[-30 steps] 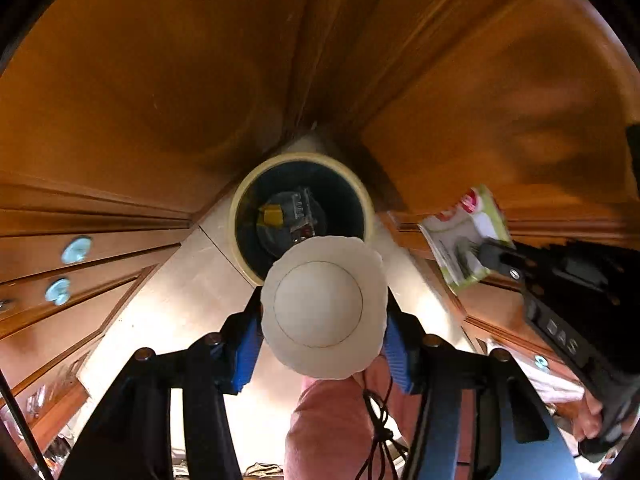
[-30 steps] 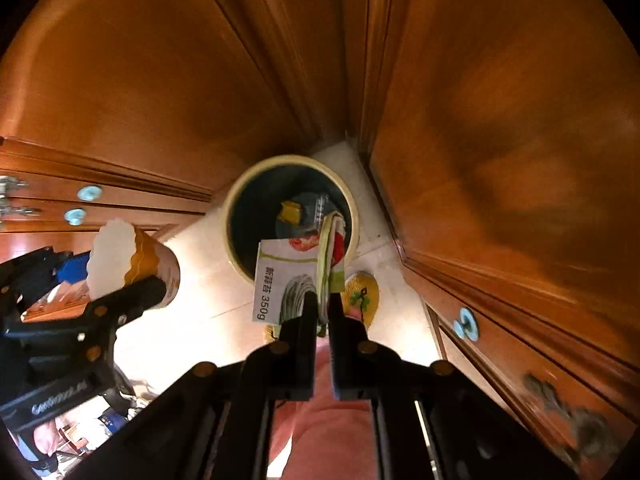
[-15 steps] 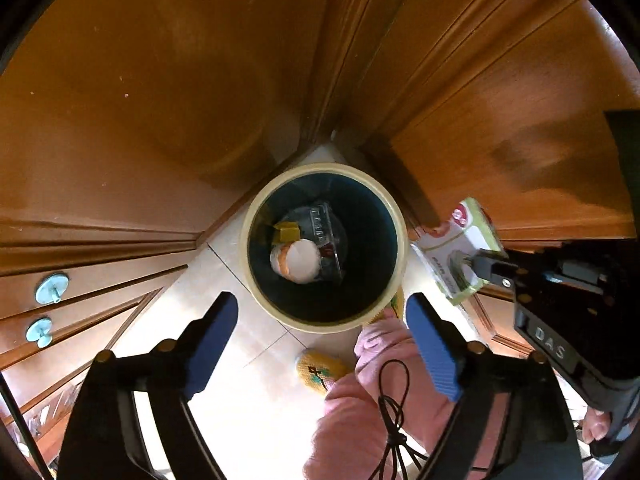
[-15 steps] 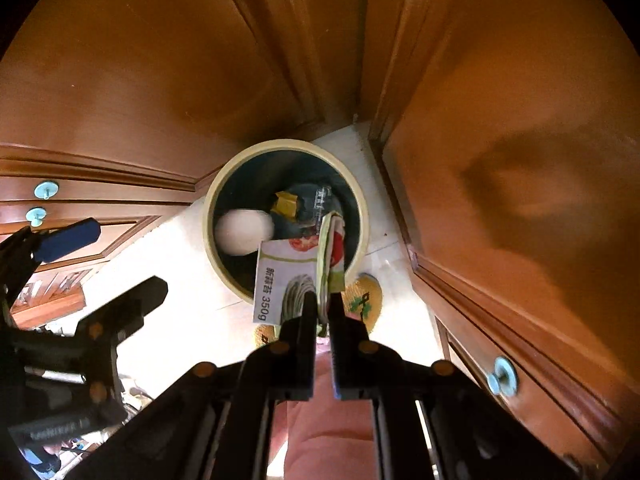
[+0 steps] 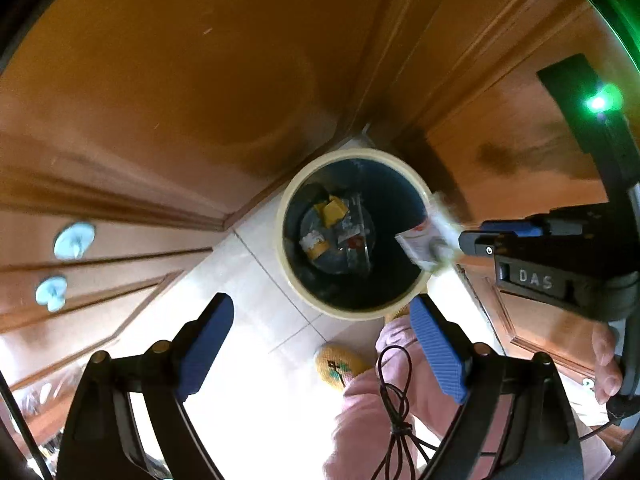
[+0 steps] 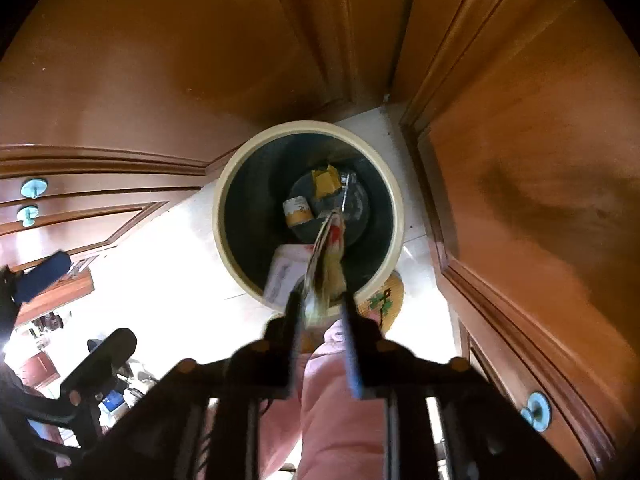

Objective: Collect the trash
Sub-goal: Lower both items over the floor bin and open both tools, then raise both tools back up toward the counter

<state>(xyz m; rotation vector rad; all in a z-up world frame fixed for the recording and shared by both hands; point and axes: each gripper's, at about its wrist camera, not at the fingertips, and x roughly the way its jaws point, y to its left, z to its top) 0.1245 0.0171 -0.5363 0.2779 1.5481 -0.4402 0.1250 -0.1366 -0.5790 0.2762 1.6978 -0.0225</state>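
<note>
Over bin: round cream-rimmed dark trash bin (image 6: 310, 216), floor corner.
Right hand-held gripper (image 6: 322, 308): jaws parting, crumpled white-green snack wrapper (image 6: 320, 264) slipping; release centred over opening.
Left hand-held gripper (image 5: 320, 344): apart, empty.

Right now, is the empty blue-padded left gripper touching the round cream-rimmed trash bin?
Apart. The right wrist view shows white floor between the left gripper and the cream-rimmed bin.

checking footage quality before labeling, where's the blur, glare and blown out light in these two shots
Left wrist view: the food packet at the right gripper is motion-smeared, the floor is blown out white, and a green LED flares top right. Right wrist view: the packet and the right gripper's fingers are blurred, the floor at left is overexposed, and fisheye bends the cabinets.
</note>
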